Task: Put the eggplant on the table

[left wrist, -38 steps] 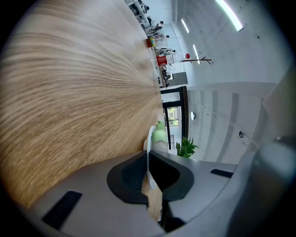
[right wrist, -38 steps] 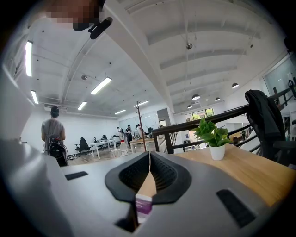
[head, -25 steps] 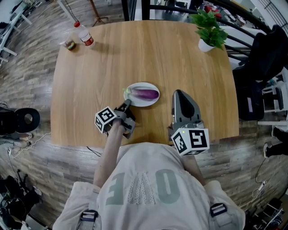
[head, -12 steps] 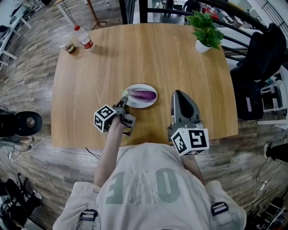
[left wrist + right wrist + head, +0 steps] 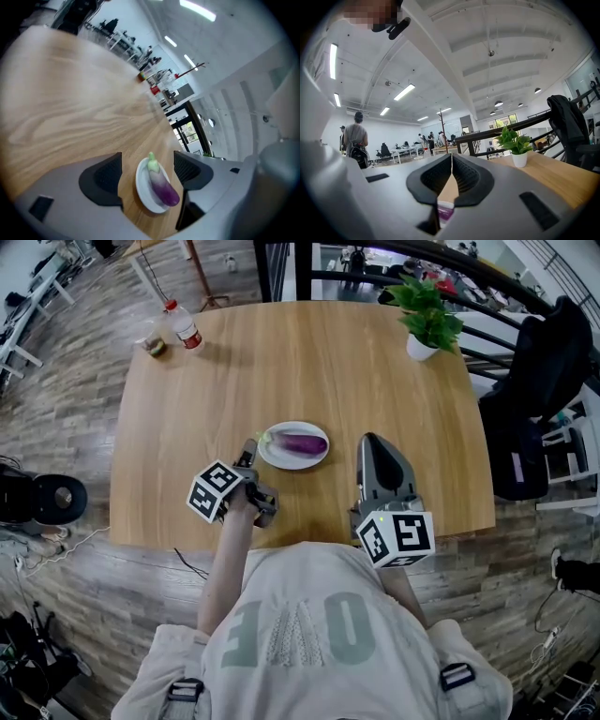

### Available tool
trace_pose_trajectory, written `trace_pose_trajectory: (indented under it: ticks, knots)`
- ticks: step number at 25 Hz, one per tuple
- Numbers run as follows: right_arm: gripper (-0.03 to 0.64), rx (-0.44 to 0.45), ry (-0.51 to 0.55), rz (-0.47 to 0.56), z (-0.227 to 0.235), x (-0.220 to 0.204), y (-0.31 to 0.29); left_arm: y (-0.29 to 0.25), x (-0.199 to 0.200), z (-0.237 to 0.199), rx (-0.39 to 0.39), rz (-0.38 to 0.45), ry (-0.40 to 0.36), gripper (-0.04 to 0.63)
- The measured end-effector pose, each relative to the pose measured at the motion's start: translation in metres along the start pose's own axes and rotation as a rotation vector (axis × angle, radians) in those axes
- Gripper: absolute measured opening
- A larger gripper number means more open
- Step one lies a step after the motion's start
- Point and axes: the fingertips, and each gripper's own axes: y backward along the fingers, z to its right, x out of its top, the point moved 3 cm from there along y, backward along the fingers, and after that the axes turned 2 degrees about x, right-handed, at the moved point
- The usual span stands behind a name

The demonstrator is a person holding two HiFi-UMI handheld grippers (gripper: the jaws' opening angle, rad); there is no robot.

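A purple eggplant (image 5: pixel 302 442) with a green stem lies on a small white plate (image 5: pixel 281 458) on the wooden table (image 5: pixel 309 362). My left gripper (image 5: pixel 251 456) hovers just left of the plate, pointing down at it. In the left gripper view its jaws have just been opening and stand wide apart (image 5: pixel 147 159). The eggplant (image 5: pixel 162 186) and the plate (image 5: pixel 142 185) lie ahead of them, untouched. My right gripper (image 5: pixel 372 439) rests level to the right of the plate. Its jaws (image 5: pixel 451 165) are shut with nothing in them.
A potted plant (image 5: pixel 427 322) stands at the table's far right corner. A bottle (image 5: pixel 185 326) and a small jar (image 5: pixel 156 346) stand at the far left corner. A chair draped with a dark jacket (image 5: pixel 553 352) is beyond the right edge, and a railing runs behind the table.
My left gripper has pulled back a little to the left from the plate's rim and risen, and its jaws have gone from shut to wide open. The eggplant and right gripper have stayed put.
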Motion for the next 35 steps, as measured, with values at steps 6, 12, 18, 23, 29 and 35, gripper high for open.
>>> trace_pose_trajectory:
  ticks: [6,12,18,23,29,35]
  knots:
    - [0.020,0.016,0.015,0.019,-0.008,0.005,0.007,0.073,0.082,0.065,-0.101,0.538,-0.440,0.330]
    - [0.020,0.053,0.035,0.048,-0.022,0.015,0.009,0.168,0.098,0.156,-0.336,0.872,-0.730,0.328]
    - [0.020,0.127,0.055,0.104,-0.046,0.032,0.009,0.249,0.061,0.226,-0.452,1.141,-1.220,0.328]
    - [0.020,0.194,0.049,0.159,-0.069,0.051,0.014,0.262,0.037,0.240,-0.540,1.087,-1.341,0.312]
    - [0.018,0.193,0.180,0.161,-0.084,0.060,0.019,0.238,0.019,0.232,-0.535,0.879,-1.366,0.009]
    - [0.018,0.164,0.233,0.133,-0.087,0.055,0.023,0.234,0.008,0.231,-0.557,0.826,-1.392,0.009]
